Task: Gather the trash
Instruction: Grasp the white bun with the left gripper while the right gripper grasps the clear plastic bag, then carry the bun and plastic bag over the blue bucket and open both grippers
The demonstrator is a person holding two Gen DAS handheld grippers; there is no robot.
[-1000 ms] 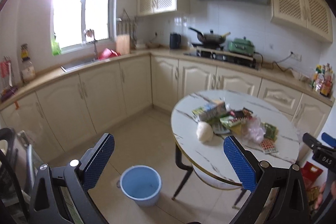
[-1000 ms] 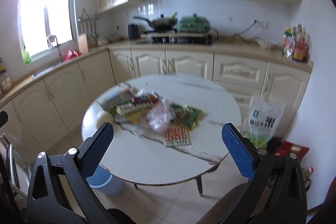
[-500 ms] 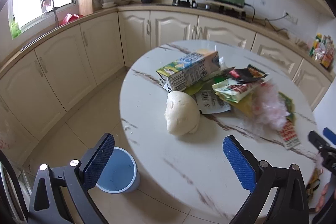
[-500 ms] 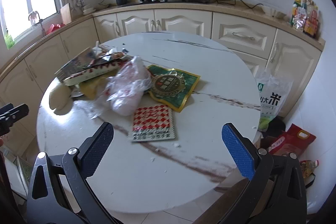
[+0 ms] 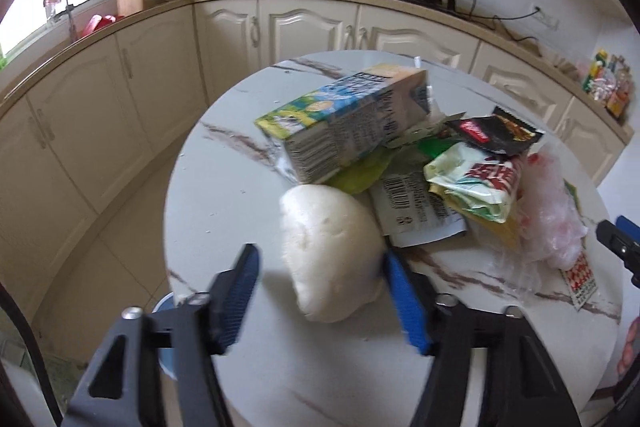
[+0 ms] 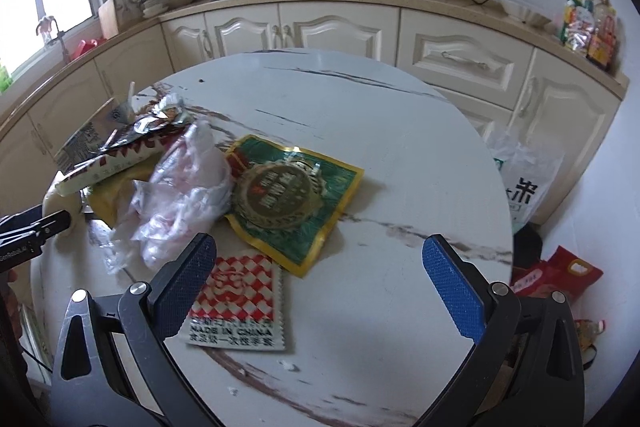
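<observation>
Both hands have dropped in over the tabletop (image 5: 224,195) since a second back, when the trash pile sat well off and the blue bucket (image 5: 164,311) stood in full view; now only its rim peeks out below the table edge.

Nearest, the left gripper (image 5: 320,291) straddles the white bun-shaped lump (image 5: 328,251). Its fingers are closing, the lump between them: the right pad looks to be touching its flank, the left pad stands off with a gap of marble showing. The lump's long axis runs roughly away from the camera, along the fingers, so the squeeze falls across its shorter width.

In the right wrist view, the right gripper (image 6: 320,287) hangs wide and empty, with the red-checked packet (image 6: 236,307) just beside and partly under its left finger.

Farther off lie the crumpled clear plastic bag (image 6: 180,195), the green foil pouch (image 6: 288,195) and the drink carton (image 5: 344,119).

The left hand is plainly the nearer to the lump; the bucket lies below and to its left.
</observation>
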